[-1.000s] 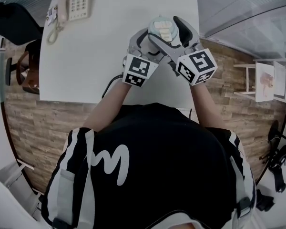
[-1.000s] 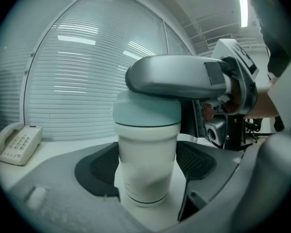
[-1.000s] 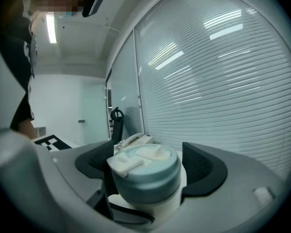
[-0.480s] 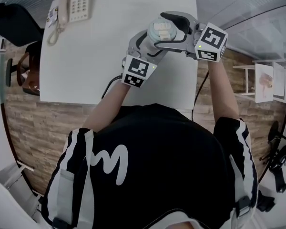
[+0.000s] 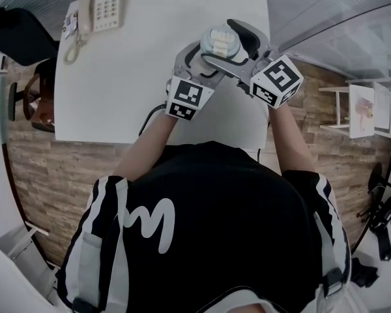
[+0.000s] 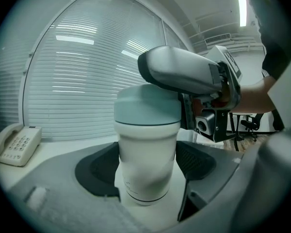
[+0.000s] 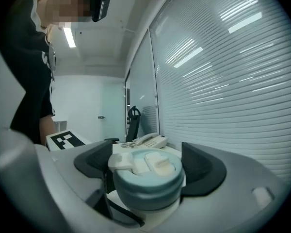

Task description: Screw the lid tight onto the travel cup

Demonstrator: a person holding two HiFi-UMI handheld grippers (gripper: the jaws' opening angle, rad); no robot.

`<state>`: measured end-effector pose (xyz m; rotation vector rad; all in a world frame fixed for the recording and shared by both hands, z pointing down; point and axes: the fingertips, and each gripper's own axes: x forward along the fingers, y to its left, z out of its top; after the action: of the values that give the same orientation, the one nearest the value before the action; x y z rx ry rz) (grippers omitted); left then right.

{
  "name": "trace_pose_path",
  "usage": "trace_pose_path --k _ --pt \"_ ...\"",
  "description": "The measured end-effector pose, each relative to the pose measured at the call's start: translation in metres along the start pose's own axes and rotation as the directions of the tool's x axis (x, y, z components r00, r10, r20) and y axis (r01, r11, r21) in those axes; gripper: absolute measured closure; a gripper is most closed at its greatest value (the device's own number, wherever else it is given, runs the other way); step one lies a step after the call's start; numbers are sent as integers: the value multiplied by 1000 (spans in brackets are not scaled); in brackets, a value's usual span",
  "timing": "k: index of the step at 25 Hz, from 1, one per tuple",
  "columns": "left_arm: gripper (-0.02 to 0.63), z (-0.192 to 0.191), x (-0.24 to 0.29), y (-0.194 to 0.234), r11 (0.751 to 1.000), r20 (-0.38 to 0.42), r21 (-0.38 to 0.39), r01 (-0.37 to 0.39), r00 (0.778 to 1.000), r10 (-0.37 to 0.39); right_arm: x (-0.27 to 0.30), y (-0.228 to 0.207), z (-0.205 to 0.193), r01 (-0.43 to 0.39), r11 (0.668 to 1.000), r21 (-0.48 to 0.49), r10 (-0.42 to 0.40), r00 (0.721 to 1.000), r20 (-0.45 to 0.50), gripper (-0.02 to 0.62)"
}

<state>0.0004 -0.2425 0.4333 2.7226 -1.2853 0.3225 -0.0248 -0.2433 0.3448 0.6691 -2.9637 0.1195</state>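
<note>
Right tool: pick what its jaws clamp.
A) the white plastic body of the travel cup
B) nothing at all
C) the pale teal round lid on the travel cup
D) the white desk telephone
C: the right gripper view shows the right tool with both jaws pressed on the pale teal round lid, while the left tool holds the white plastic cup body below.

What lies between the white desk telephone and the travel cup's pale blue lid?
Bare white table, in the head view, from the white desk telephone to the left gripper clamped on the white cup under the pale blue lid.
</note>
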Motion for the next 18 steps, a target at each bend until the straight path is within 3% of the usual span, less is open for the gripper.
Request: trace_pose_path --k 10,15,18 --pt "235 0 0 0 1000 -2 -5 -2 1000 2 0 -8 -1 246 969 36 -246 969 10 152" --pt "235 -1 0 1 1000 1 -10 -3 1000 3 1 -9 -2 301 953 40 -301 953 11 152" --pt "235 -1 0 1 1000 2 -11 -3 1000 3 2 -8 -3 283 958 48 -283 959 1 152"
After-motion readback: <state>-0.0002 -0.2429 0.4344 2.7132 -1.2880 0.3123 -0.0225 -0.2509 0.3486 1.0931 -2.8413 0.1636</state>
